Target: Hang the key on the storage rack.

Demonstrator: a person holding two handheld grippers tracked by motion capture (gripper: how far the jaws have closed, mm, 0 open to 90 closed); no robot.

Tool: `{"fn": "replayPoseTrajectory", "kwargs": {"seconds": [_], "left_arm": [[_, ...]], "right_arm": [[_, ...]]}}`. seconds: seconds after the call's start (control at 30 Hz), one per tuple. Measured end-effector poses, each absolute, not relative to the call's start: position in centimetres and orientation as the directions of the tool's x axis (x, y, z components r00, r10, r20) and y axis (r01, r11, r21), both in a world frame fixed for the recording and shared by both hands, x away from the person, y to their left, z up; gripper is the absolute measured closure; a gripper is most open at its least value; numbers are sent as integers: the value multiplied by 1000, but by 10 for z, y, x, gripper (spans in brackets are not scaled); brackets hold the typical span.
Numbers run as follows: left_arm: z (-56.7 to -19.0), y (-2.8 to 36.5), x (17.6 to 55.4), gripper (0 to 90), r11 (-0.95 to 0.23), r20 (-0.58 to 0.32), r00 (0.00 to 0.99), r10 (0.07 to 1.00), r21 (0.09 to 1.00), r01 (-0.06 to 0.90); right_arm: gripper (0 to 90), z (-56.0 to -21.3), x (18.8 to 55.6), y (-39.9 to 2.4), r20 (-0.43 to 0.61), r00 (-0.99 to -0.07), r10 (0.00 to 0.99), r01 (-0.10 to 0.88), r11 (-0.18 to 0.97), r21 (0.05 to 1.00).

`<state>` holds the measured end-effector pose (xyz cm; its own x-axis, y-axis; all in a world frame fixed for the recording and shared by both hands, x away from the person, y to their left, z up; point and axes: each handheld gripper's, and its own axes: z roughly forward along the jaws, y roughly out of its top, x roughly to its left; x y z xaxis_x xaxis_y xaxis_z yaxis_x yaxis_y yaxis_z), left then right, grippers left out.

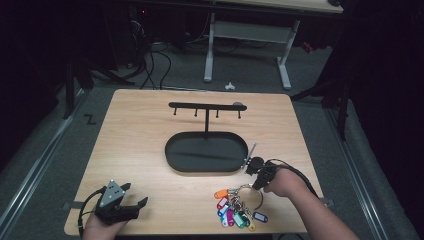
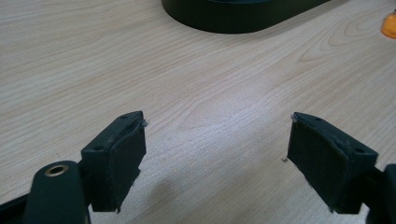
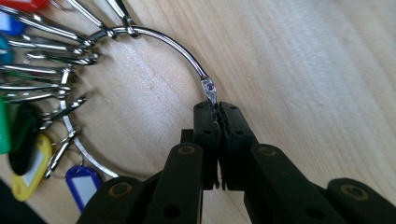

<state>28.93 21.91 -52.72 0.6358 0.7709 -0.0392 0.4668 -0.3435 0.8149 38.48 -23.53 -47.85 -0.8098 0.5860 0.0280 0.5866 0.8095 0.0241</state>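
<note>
The left gripper (image 1: 131, 196) is resting low at the near left table corner with its jaws spread wide apart, while the right gripper (image 3: 217, 114), held by the right hand (image 1: 284, 182), is pinching its jaws tightly together.

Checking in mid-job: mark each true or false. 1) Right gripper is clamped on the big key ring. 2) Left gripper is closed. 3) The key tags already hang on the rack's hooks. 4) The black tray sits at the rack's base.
1) True: the right gripper is shut on the key ring.
2) False: the left gripper is open over bare table.
3) False: the key tags lie on the table; the rack has bare hooks.
4) True: the tray sits there.
</note>
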Motion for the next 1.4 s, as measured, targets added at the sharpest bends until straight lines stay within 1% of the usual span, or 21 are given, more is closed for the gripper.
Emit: {"fn": "replayPoseTrajectory", "kwargs": {"seconds": [0.1,0.23,0.6,1.07,1.4], "left_arm": [[-527,218,289,201,-346,-39,638,769,814,467],[-527,218,289,202,-351,-37,641,767,812,466],[-528,218,289,203,-353,-36,642,766,811,466],[-528,218,289,203,-352,-37,643,765,811,466],[-527,218,288,204,-347,-39,640,767,815,465]], "right_arm": [[873,-461,384,-241,25,-800,599,599,798,71],[875,-439,380,-242,-4,-806,592,589,802,96],[878,-388,378,-241,-26,-810,585,578,806,130],[879,-348,381,-242,-35,-795,605,595,790,149],[878,-318,382,-235,-78,-800,595,575,798,181]]}}
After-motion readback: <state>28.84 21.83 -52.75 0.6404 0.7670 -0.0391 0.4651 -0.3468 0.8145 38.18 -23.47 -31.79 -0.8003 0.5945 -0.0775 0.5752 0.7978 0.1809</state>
